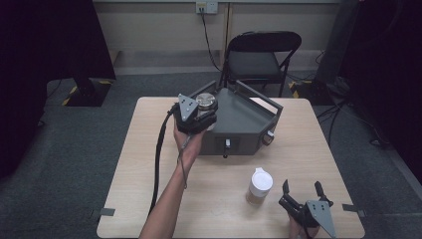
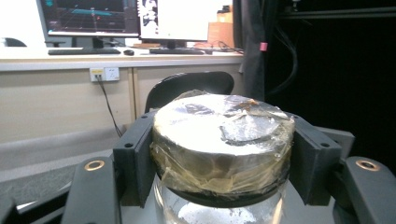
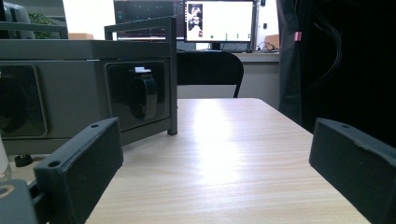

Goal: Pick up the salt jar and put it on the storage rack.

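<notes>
A glass jar (image 2: pixel 219 154) with a foil-wrapped, taped lid is sitting clamped between the fingers (image 2: pixel 135 158) of the left gripper (image 1: pixel 195 115), which are pressing on the two sides of the lid. In the high view, the person's left hand (image 1: pixel 188 139) is holding this jar up at the near left corner of a grey metal box (image 1: pixel 244 119), an open-topped frame that is standing at the far middle of the worktop (image 1: pixel 149 164). Whether the jar is resting on the box or hanging just above it cannot be told. Nearer and to the right, a second jar (image 1: pixel 260 186) with a white lid is standing upright on the worktop, untouched. Just right of it, at the near edge, the right gripper (image 1: pixel 302 189) is lying low with its fingers (image 3: pixel 79 163) wide apart and nothing between them, pointing toward the box. Judging from this, one jar is in hand at the box, while the white-lidded jar is waiting to be picked up. A folding chair (image 1: pixel 261 59) is standing beyond the worktop.
</notes>
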{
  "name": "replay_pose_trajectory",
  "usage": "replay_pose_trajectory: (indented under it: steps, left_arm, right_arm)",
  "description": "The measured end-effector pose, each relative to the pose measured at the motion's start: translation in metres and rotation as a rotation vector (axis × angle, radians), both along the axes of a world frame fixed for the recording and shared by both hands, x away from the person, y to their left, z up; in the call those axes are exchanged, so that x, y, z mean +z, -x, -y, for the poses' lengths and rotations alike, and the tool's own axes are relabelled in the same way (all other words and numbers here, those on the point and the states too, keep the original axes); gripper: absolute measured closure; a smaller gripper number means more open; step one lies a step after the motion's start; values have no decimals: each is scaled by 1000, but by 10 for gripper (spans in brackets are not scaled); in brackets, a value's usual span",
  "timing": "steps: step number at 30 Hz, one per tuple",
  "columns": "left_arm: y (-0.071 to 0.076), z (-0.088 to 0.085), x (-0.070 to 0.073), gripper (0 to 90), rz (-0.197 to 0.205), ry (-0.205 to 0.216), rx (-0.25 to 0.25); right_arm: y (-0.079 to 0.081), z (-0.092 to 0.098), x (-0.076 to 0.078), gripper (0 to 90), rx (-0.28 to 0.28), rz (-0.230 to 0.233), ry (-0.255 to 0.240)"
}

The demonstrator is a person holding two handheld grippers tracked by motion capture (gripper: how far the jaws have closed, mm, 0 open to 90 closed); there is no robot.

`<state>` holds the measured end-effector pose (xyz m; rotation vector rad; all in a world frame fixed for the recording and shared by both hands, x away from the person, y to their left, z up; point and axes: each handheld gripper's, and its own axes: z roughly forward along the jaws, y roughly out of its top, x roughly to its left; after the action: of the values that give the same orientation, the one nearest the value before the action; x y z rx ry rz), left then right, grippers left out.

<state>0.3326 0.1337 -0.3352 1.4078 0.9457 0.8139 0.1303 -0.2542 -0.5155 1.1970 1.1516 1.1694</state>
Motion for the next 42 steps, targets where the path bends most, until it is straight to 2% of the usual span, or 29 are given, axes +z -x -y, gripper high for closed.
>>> replay_pose_trajectory:
  steps: [2,4,9,17,20,23,25,29,32,42]
  left_arm:
    - [-4,5,-1,347,1,-3,21]
    - [-7,10,-2,347,-11,18,47]
    - [-10,24,-3,347,-23,-25,98]
    - [-11,28,-12,347,-46,-49,102]
    - [-12,29,-15,347,-53,-39,102]
    - [-14,30,-16,347,-64,-50,105]
    - [-15,29,-17,347,-77,-35,108]
    - [-13,29,-19,346,-72,-27,115]
    - [-10,32,-23,346,-54,-45,114]
    - [-10,33,-23,345,-51,-45,121]
  right_arm:
    - [0,0,0,14,2,0,0]
    - [0,0,0,14,2,0,0]
    - [0,0,0,14,2,1,1]
    - [0,0,0,14,-1,1,0]
    - [0,0,0,14,-1,1,1]
    - [0,0,0,14,-1,1,1]
    - [0,0,0,14,-1,1,1]
    - [0,0,0,14,-1,2,1]
    - [0,0,0,14,0,1,1]
    - [0,0,0,14,-1,1,1]
